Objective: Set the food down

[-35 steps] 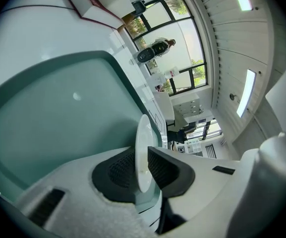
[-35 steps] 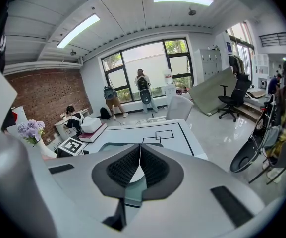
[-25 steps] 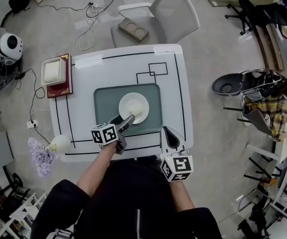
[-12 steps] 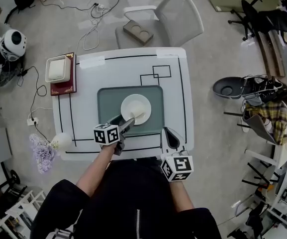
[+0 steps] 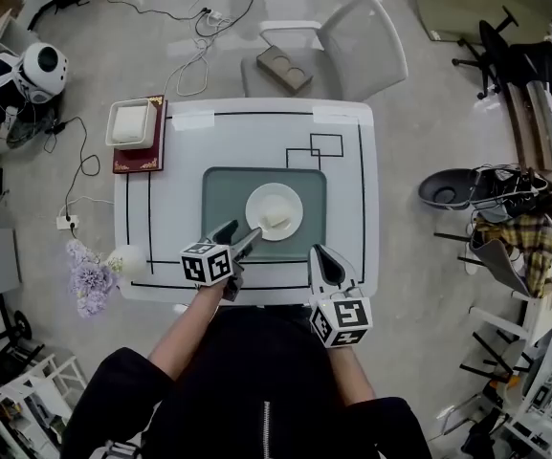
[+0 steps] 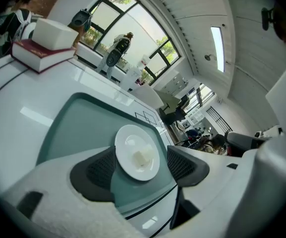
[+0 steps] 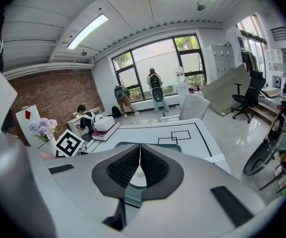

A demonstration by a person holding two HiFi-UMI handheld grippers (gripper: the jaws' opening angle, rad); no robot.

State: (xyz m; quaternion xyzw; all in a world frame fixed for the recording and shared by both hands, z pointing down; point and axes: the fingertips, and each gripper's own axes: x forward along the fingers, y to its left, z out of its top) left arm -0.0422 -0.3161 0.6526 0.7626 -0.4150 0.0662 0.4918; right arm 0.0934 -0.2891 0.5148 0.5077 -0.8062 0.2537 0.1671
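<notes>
A small pale cube of food [image 5: 276, 220] lies on a white plate [image 5: 274, 210], which rests on a grey-green tray [image 5: 220, 191] in the middle of the white table. My left gripper [image 5: 237, 236] is just in front of the plate's near left rim, open and holding nothing. In the left gripper view the plate [image 6: 133, 139] and the food [image 6: 141, 158] show between the spread fingers [image 6: 99, 171]. My right gripper [image 5: 320, 254] hovers over the table's near edge, right of the tray, shut and empty. The right gripper view shows its pads [image 7: 152, 166] pressed together.
A red book with a white box on it [image 5: 134, 127] lies at the table's far left corner. A vase of purple flowers [image 5: 92, 280] stands by the near left corner. A grey chair [image 5: 352, 41] faces the far side. Black lines [image 5: 319, 146] mark the tabletop.
The head view has shifted, so the table sits lower and further right in the picture. My left gripper tips now sit slightly back from the plate rim. The right gripper has barely moved.
</notes>
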